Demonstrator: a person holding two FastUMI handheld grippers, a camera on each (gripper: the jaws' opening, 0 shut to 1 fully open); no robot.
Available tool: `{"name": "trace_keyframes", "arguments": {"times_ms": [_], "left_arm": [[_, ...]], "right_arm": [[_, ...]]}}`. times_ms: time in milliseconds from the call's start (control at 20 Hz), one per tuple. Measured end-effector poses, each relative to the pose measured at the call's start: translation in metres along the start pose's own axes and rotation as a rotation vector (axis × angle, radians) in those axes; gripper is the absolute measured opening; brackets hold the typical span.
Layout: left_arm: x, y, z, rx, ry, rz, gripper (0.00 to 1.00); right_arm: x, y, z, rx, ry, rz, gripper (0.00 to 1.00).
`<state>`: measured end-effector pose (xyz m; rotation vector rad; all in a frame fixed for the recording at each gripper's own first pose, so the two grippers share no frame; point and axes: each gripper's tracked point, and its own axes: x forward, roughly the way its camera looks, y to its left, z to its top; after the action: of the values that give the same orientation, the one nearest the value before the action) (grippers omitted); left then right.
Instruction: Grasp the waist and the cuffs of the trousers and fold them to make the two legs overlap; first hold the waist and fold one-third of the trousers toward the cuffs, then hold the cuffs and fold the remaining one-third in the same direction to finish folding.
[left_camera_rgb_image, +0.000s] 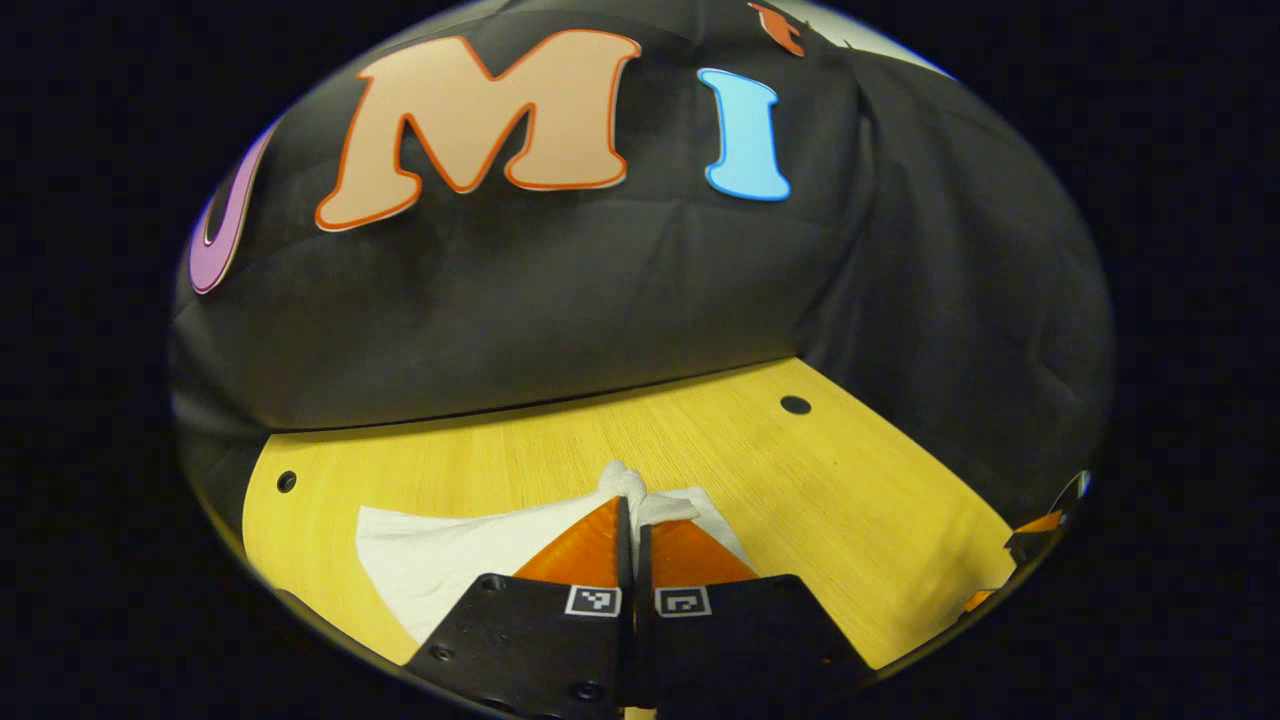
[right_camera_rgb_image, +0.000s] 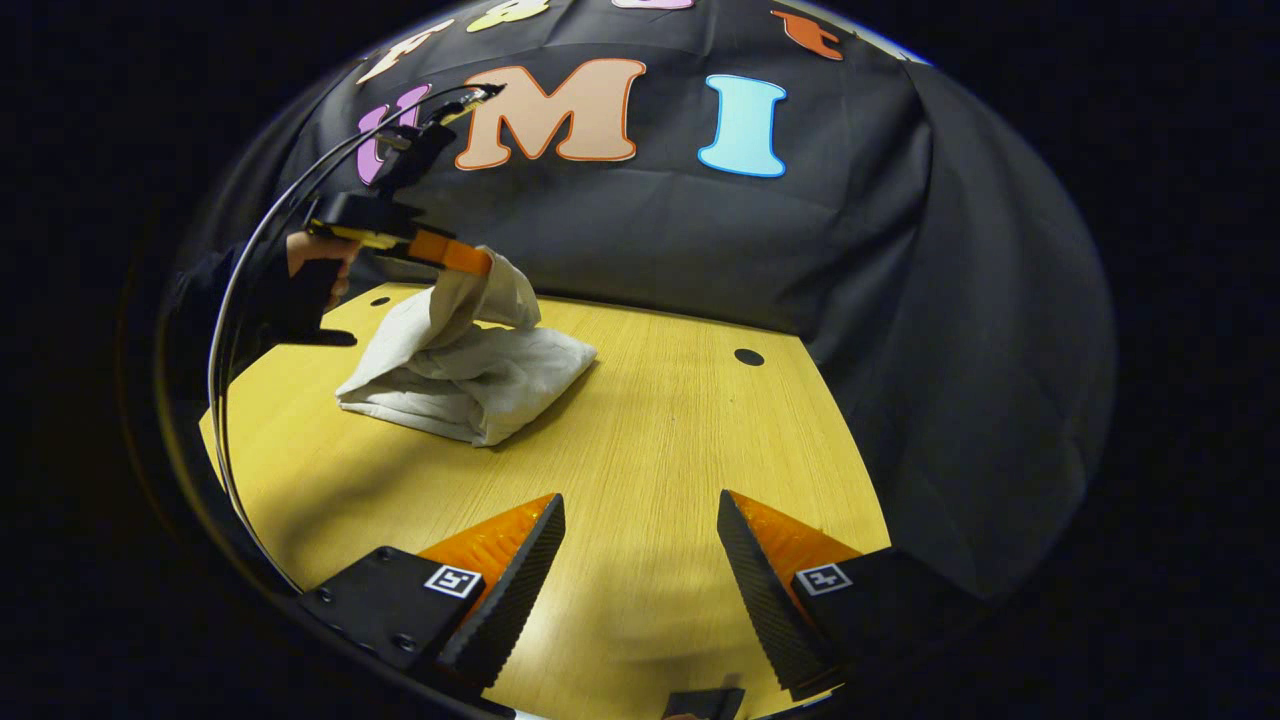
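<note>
We note left gripper (left_camera_rgb_image: 635, 515) fingers clamped on bunched edge of white trousers (left_camera_rgb_image: 450, 560), cloth trailing below-left of tips onto wooden table (left_camera_rgb_image: 800, 480). Right gripper (right_camera_rgb_image: 640, 560) fingers spread, nothing between; trousers well ahead-left, part-folded.

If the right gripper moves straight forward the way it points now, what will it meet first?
Probably the bare wooden table: the open right gripper points across it towards the black cloth wall. The trousers lie off to its left.
</note>
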<state>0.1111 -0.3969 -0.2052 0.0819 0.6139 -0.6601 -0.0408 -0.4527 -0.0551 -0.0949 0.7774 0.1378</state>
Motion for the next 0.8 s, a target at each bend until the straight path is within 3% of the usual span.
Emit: {"name": "trace_keyframes", "arguments": {"times_ms": [300,450,500,550,700,800], "left_arm": [[0.023,-0.032,-0.057,0.056,0.064,-0.043,0.0],[0.019,-0.045,-0.076,0.026,0.084,-0.063,0.05],[0.016,-0.048,-0.077,0.009,0.085,-0.078,0.2],[0.009,-0.053,-0.075,-0.011,0.078,-0.098,0.23],[-0.023,-0.043,-0.05,-0.038,-0.022,-0.085,0.96],[-0.049,-0.026,-0.028,-0.018,-0.103,-0.044,0.96]], "right_arm": [[0.002,0.004,-0.01,-0.011,0.004,0.029,0.98],[0.002,0.006,-0.009,-0.018,0.007,0.053,0.98],[0.001,0.007,-0.009,-0.016,0.011,0.06,0.98],[-0.001,0.012,-0.006,-0.012,0.007,0.072,0.98],[0.0,0.038,0.026,0.019,-0.053,0.108,0.99],[-0.002,0.051,0.057,0.033,-0.125,0.103,0.98]]}}
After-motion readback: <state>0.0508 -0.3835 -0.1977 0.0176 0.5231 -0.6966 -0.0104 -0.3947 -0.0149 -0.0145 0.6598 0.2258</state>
